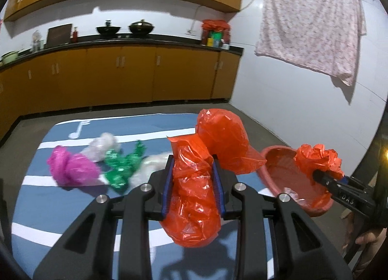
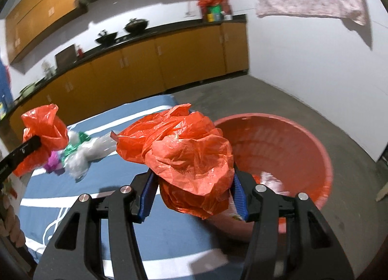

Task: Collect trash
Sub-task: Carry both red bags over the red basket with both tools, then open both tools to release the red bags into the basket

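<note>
My left gripper (image 1: 193, 171) is shut on a crumpled red plastic bag (image 1: 194, 197) that bulges above and below its blue pads. It hangs over the blue striped cloth (image 1: 36, 183). My right gripper (image 2: 191, 183) is shut on a second red plastic bag (image 2: 189, 149), held at the near rim of the red basin (image 2: 291, 139). In the left wrist view that second red bag (image 1: 317, 158) hovers over the red basin (image 1: 286, 166). On the cloth lie a magenta bag (image 1: 70, 166), a green bag (image 1: 123, 166) and clear white bags (image 1: 101, 146).
The basin holds some pale clear plastic (image 2: 271, 180) at its bottom. It stands at the right edge of the cloth on a grey floor (image 2: 278, 95). Orange kitchen cabinets (image 1: 121, 74) run behind, and a patterned sheet (image 1: 312, 18) hangs on the white wall.
</note>
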The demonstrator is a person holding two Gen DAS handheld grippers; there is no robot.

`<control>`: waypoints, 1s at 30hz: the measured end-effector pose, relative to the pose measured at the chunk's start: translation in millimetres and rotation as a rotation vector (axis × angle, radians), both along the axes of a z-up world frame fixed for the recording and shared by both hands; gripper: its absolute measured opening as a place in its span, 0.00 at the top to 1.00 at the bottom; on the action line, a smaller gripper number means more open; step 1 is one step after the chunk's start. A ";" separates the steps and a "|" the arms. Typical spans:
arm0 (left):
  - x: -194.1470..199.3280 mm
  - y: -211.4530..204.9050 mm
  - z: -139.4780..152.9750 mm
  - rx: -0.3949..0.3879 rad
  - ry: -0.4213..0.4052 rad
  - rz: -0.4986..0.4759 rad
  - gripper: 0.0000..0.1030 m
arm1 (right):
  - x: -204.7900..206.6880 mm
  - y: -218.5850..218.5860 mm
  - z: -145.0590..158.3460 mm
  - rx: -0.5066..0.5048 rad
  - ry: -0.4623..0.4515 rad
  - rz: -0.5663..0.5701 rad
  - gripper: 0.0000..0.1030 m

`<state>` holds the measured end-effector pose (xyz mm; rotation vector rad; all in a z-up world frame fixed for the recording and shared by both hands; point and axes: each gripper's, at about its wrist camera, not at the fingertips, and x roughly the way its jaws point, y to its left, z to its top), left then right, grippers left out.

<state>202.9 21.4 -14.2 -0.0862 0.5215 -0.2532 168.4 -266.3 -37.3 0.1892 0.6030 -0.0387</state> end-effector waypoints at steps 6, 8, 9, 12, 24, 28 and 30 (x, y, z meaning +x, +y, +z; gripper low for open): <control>3.5 -36.4 0.2 -0.007 0.004 -0.073 0.71 | -13.7 -20.7 0.8 -0.023 -0.018 -0.070 0.47; 5.1 -49.4 0.4 -0.008 0.005 -0.096 0.71 | -16.0 -25.3 0.4 -0.025 -0.021 -0.088 0.47; 6.2 -54.1 0.4 -0.008 0.004 -0.106 0.71 | -17.3 -28.4 0.2 -0.027 -0.024 -0.099 0.47; 9.9 -72.8 0.8 -0.005 0.000 -0.141 0.71 | -19.6 -33.6 -0.2 -0.030 -0.031 -0.127 0.47; 28.2 -138.9 -7.6 -0.003 0.014 -0.254 0.71 | -21.7 -53.0 4.5 -0.045 -0.073 -0.249 0.47; 39.1 -155.5 -13.9 -0.012 0.035 -0.281 0.71 | -19.3 -60.4 1.4 -0.033 -0.072 -0.276 0.47; 43.8 -161.8 -17.2 -0.016 0.046 -0.289 0.71 | -17.7 -64.4 -0.2 -0.025 -0.072 -0.287 0.47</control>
